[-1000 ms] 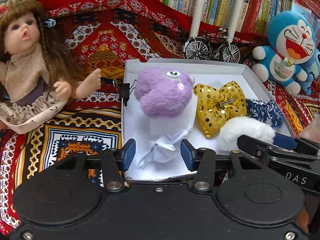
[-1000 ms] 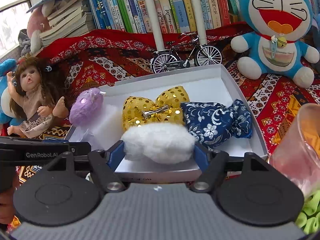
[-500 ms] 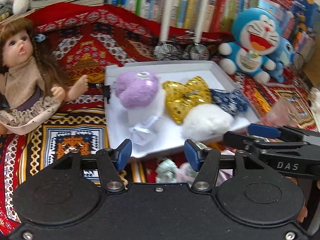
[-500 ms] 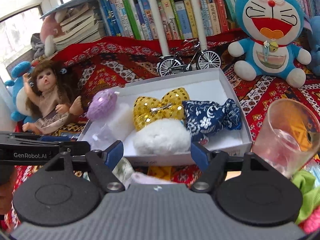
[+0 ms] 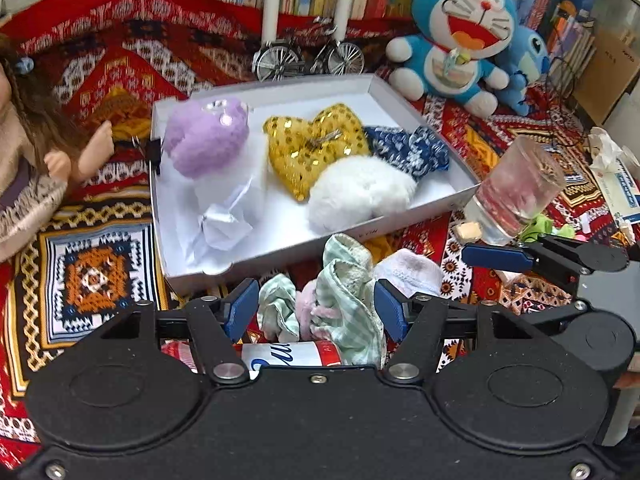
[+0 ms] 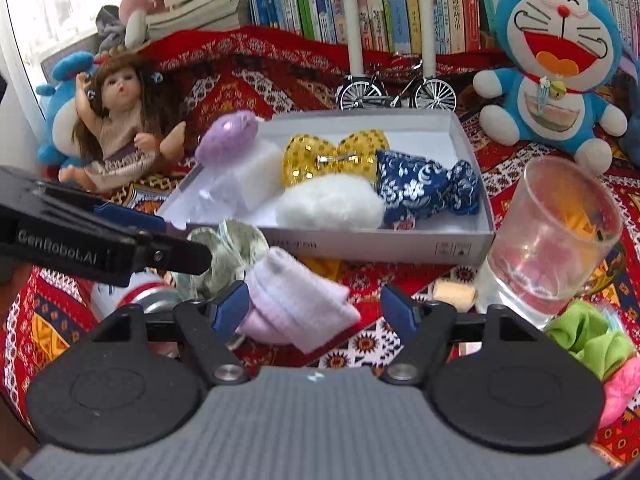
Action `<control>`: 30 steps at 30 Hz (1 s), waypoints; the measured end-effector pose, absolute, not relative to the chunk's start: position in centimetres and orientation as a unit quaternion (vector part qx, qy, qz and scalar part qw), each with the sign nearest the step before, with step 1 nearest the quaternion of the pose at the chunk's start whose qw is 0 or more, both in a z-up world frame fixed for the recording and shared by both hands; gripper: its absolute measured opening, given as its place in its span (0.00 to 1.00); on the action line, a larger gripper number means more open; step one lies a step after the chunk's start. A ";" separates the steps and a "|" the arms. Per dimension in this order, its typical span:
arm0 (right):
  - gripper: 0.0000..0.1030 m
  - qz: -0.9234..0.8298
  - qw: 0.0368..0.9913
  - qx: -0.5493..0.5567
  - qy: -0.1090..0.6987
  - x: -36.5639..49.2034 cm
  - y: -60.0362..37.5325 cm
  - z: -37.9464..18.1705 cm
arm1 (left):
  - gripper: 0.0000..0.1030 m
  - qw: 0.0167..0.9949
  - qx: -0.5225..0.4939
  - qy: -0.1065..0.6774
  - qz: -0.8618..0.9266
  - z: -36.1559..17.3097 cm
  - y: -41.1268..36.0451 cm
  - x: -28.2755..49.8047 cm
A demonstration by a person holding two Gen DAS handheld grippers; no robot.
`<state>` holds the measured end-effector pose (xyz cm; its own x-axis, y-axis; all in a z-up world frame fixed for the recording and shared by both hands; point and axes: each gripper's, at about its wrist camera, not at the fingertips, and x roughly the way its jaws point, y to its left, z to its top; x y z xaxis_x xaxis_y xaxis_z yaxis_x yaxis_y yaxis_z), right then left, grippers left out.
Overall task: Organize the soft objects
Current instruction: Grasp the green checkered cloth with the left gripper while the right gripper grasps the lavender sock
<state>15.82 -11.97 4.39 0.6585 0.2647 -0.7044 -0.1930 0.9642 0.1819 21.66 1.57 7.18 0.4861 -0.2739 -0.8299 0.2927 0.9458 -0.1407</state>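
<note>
Left wrist view: the left gripper (image 5: pixel 316 310) is opening, holding nothing, over a crumpled green checked cloth (image 5: pixel 344 300) lying just outside the white cardboard box (image 5: pixel 424 204). Right wrist view: the right gripper (image 6: pixel 316 310) gapes wide over a folded pale pink sock (image 6: pixel 296 300). I think picking comes next: lower, squeeze.

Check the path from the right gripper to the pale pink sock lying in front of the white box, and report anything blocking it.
Nothing visible blocks it. The right gripper is open with the pale pink sock already lying between its jaws, untouched by the far pad. The left gripper, its jaws opening, sits to the side over the green checked cloth.
</note>
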 end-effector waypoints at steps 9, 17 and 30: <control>0.79 0.142 0.909 0.054 0.389 16.1 -11.9 3.1 | 0.42 0.852 0.012 0.499 -0.159 5.6 0.9 22.4; 0.54 0.157 0.908 0.059 0.383 15.7 -11.5 3.0 | 0.16 0.862 0.002 0.483 -0.155 6.3 1.4 22.1; 0.28 0.126 0.927 0.049 0.349 14.2 -11.9 5.0 | 0.10 0.903 0.056 0.400 -0.144 8.7 0.0 18.4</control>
<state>14.23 -11.93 4.99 0.7245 0.2679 -0.6351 -0.2002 0.9634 0.1781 18.42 0.04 8.71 0.6384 -0.2143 -0.7392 0.3046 0.9524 -0.0131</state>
